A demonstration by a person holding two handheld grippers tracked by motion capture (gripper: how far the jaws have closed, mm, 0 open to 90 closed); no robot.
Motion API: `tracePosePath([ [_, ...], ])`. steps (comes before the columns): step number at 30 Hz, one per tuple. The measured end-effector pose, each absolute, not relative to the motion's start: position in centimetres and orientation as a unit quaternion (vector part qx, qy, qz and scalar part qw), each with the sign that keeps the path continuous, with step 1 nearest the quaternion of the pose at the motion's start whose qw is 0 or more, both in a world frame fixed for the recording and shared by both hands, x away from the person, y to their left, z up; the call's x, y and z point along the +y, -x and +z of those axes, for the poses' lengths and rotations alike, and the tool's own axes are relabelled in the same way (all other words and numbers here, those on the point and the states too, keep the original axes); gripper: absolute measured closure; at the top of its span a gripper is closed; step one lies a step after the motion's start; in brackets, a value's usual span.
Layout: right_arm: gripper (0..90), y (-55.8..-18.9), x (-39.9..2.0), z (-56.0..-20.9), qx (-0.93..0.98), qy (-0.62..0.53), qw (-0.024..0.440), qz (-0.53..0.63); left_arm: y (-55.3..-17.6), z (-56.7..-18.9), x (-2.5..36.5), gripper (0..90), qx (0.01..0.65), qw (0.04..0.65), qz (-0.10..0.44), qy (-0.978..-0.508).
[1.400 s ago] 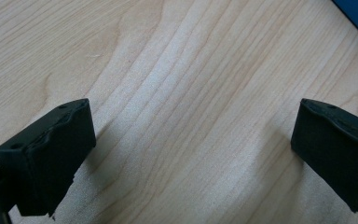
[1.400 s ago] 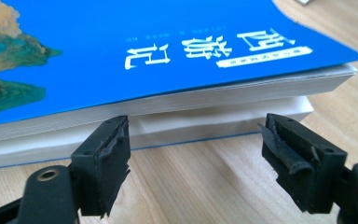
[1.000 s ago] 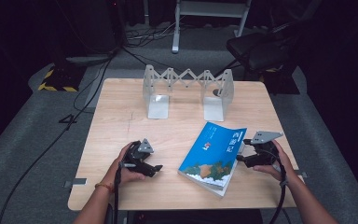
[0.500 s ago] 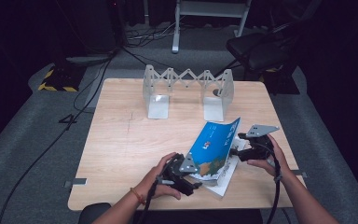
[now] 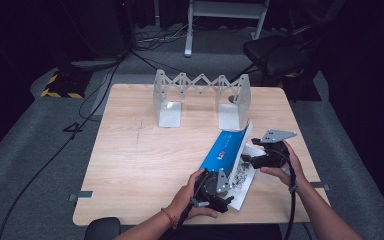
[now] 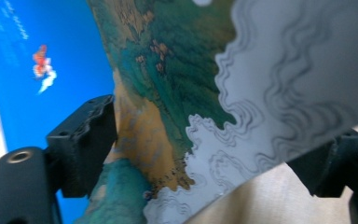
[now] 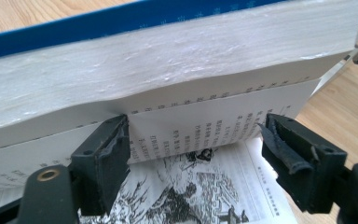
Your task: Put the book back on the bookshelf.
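A thick book with a blue cover (image 5: 226, 150) stands tilted up on its left side on the wooden table (image 5: 145, 165), open over an illustrated page (image 5: 242, 177). My right gripper (image 5: 252, 157) is at the book's right side. It is open, and in the right gripper view its jaws (image 7: 196, 144) reach under the raised block of pages (image 7: 168, 70). My left gripper (image 5: 220, 192) is at the book's near end. Its jaws (image 6: 209, 154) have just been closing, and the painted cover (image 6: 168, 93) lies between them with the pads apart from it.
A metal expanding book rack (image 5: 202, 97) stands at the back of the table. A chair (image 5: 280, 50) and cables (image 5: 105, 85) lie on the floor beyond. The table's near edge runs just under my left hand (image 5: 192, 195).
My left gripper swept right across the table to the book's near end. The book's cover side rose from flat to steeply tilted. The right gripper barely moved.
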State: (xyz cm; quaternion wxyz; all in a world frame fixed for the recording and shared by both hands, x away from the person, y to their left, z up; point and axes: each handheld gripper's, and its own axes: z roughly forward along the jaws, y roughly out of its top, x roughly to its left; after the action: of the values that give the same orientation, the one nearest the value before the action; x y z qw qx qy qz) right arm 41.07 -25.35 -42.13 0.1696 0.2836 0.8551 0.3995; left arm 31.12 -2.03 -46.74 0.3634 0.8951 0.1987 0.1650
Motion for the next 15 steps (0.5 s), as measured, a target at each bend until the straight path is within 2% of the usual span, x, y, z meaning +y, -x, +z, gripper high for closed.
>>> tracePosePath([
  [4,23.8,-41.1,-25.4,-42.2,0.852,-0.287,0.17,0.404,-31.3,-46.0,-1.0,41.5,0.188,0.385,0.16,-0.889],
  [10,23.8,-41.2,-26.1,-42.5,0.848,-0.295,0.175,0.404,-31.2,-44.4,0.3,68.1,0.175,0.391,0.196,-0.882],
  [12,23.8,-41.1,-26.5,-42.7,0.847,-0.296,0.176,0.405,-31.5,-43.8,0.8,74.7,0.178,0.397,0.193,-0.88],
  [15,25.1,-41.1,-27.3,-42.8,0.842,-0.3,0.165,0.416,-32.1,-43.2,1.3,77.6,0.177,0.401,0.186,-0.879],
])
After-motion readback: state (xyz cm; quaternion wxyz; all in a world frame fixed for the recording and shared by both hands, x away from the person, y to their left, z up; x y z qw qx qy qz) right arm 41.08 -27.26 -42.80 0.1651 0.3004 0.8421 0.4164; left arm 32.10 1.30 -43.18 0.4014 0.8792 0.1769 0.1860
